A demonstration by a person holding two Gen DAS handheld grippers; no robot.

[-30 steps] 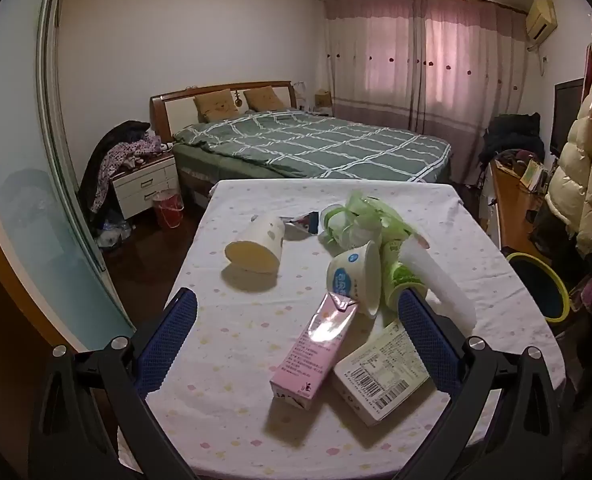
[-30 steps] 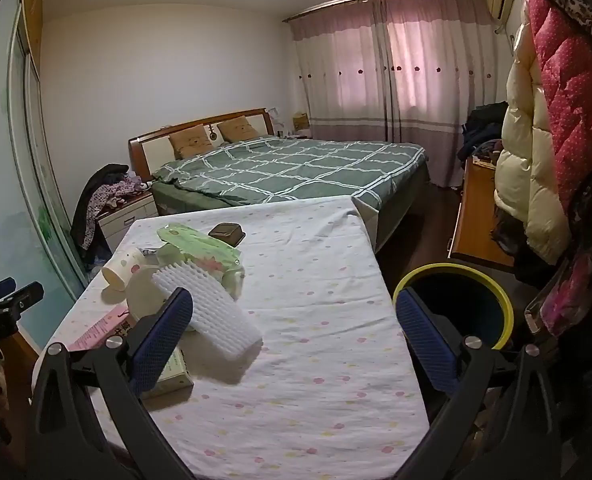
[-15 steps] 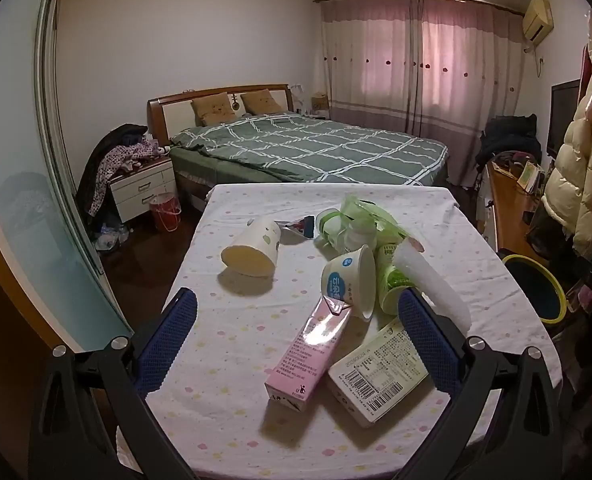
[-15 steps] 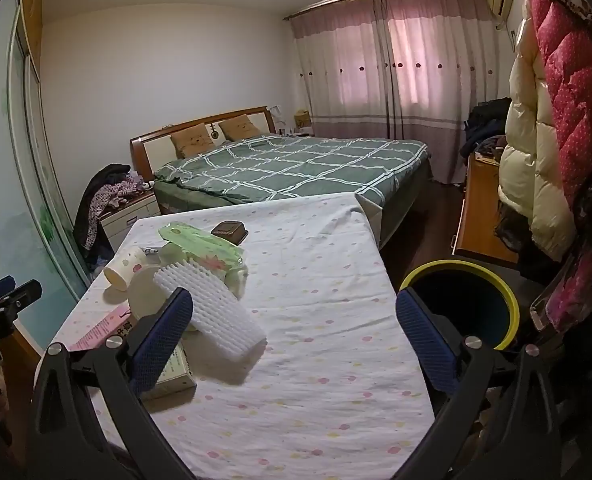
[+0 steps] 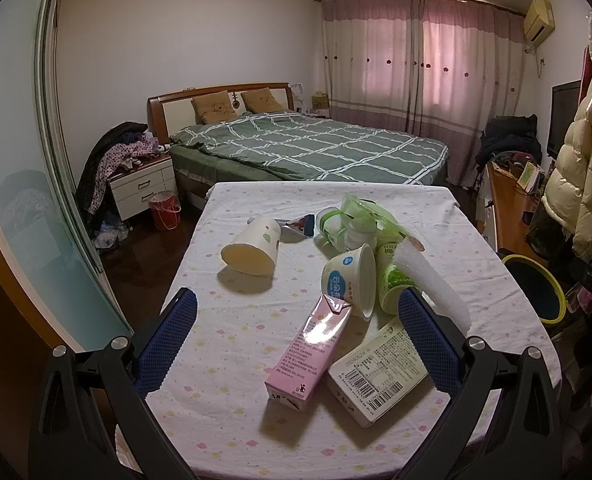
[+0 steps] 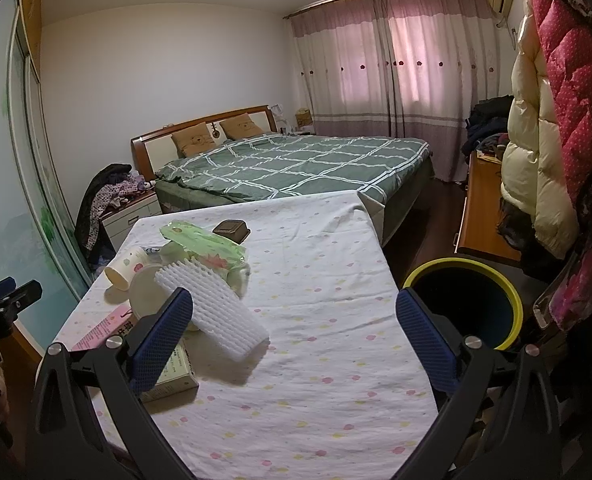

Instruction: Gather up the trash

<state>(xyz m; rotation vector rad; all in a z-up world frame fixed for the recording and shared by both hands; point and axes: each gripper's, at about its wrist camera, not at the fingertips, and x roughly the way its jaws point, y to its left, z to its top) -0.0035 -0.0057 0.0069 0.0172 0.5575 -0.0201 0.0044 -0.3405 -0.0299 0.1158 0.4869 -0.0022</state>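
Barcoded box [image 5: 378, 374] dated 20240524

Dim room, sharp fisheye views.
Pink daylight glows through the far curtains [image 5: 420, 68]; glare hits my near pink carton [image 5: 312, 348]; edges bend dark.

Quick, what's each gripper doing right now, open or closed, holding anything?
Left gripper: open, holding nothing, above the pink carton.
Right gripper: open, holding nothing, over the table.
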